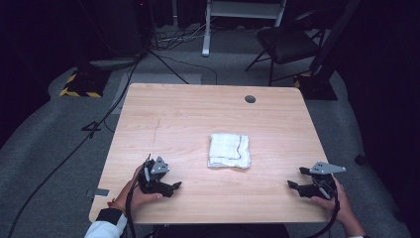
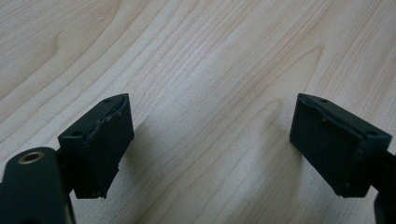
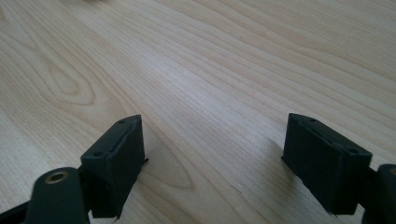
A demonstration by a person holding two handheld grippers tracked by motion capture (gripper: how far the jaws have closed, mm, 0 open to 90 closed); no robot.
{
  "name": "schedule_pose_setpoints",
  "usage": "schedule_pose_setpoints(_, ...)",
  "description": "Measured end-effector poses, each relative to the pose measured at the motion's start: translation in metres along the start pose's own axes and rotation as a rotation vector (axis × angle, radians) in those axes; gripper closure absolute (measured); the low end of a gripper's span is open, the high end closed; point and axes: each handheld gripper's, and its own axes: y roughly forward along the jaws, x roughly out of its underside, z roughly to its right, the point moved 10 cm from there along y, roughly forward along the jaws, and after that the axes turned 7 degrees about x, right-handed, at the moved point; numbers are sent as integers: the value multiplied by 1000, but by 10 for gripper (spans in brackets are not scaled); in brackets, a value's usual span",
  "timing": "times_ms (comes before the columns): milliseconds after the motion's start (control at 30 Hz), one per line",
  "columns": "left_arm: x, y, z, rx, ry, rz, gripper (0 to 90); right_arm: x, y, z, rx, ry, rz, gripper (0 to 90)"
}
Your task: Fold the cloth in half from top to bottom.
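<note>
The wooden bench filled the middle of the high view, with grey carpet around it, a black folding chair at the upper right of the frame, a white frame leg at the top centre and black cables trailing down the left side. A small dark hole sat in the bench near its far edge. The folded white cloth lay just right of the bench's centre, with nothing between it and either claw. The left claw rested at the lower left of the frame, well apart from the cloth, released and holding nothing; the left gripper view showed its jaws spread wide over bare wood grain. The right claw, at the lower right, was likewise released and empty, its jaws wide apart above bare wood in the right gripper view. The high view alone gave the cloth's place between the two.
</note>
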Motion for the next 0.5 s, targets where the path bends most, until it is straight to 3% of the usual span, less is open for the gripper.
schedule_pose_setpoints(500,-1,0,0,3,5,-1,136,0,0,0,0,2,-1,207)
